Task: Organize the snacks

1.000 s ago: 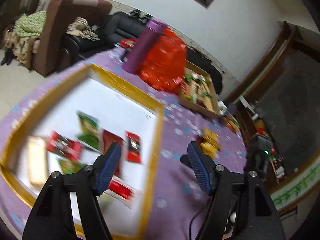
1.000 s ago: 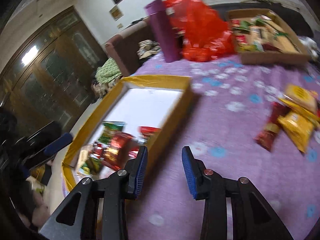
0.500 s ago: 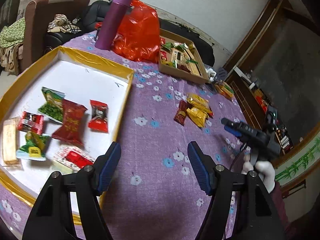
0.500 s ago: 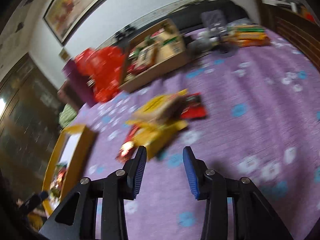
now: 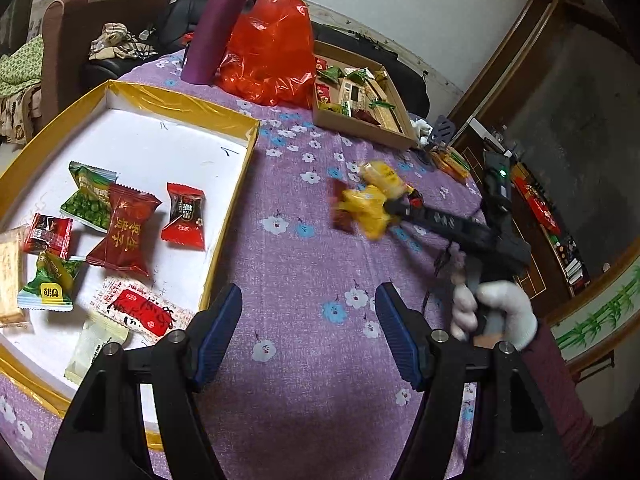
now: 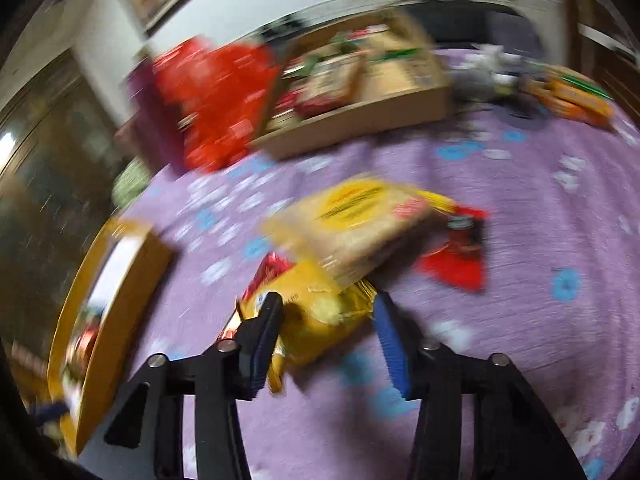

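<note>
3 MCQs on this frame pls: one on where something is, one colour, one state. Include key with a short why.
1. Where is the red plastic bag?
A. inside the gold-rimmed tray
B. on the purple cloth, between the purple bottle and the cardboard box
C. on the sofa

2. What colour is the packet between the right gripper's jaws?
A. yellow
B. green
C. white

3. How does the left gripper stand?
A. shut on a red packet
B. open, nothing between its jaws
C. shut on the tray rim

Key:
1 B: the bag sits on the cloth, with the purple bottle at one side and the cardboard box at the other.
2 A: the right gripper is closing its jaws with the yellow packet between them.
3 B: the left gripper has its jaws apart over bare cloth beside the gold-rimmed tray.
</note>
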### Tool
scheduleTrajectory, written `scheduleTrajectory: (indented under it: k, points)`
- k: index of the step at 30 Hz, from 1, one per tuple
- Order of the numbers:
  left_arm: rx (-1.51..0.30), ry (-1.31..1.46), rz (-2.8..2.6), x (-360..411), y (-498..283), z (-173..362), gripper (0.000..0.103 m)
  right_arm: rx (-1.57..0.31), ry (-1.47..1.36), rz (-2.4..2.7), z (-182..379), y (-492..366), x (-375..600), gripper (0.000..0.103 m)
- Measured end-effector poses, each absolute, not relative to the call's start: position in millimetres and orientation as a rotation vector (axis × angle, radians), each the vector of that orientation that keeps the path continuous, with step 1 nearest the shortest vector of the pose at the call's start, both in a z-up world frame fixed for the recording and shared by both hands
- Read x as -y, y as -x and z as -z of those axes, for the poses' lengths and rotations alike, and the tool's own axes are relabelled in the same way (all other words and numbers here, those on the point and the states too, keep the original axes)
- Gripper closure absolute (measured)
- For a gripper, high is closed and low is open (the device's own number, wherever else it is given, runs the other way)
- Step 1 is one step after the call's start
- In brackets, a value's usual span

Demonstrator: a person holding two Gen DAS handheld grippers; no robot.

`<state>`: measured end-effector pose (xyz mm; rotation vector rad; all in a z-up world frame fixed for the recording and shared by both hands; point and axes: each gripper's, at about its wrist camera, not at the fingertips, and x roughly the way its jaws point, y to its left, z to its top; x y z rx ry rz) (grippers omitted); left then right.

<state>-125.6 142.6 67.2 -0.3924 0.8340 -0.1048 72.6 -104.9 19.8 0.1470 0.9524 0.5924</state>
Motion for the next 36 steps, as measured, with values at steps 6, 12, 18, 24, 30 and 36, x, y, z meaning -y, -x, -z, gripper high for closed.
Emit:
scheduleTrajectory:
  k: [6, 12, 18, 24, 30, 36]
  points:
    - [-0.828, 0.386, 0.119, -143, 129, -69, 0.035, -0.966, -0.092, -0.704, -24, -41, 97, 0.074]
    - [-0.739, 0.370, 0.037, -157, 172, -115, 0.034, -0.884, -0.189, -0.630, -31, -56, 101, 0.070]
    - [-0.580, 0.345, -0.204, -174, 251, -173, 0.034, -0.834, -0.180, -0.640, -10, -45, 103, 0.069]
    - [-0.465, 0.329, -0.396, -162, 316, -221, 0.034, -0.823, -0.316, -0.672, -8, -46, 133, 0.069]
    - [-0.377, 0.223, -0.523, -132, 382, -250, 0.034, -0.832, -0.346, -0.652, -4, -47, 143, 0.069]
    - [-0.385, 0.205, -0.626, -136, 421, -244, 0.034, -0.813, -0.309, -0.635, -8, -42, 142, 0.065]
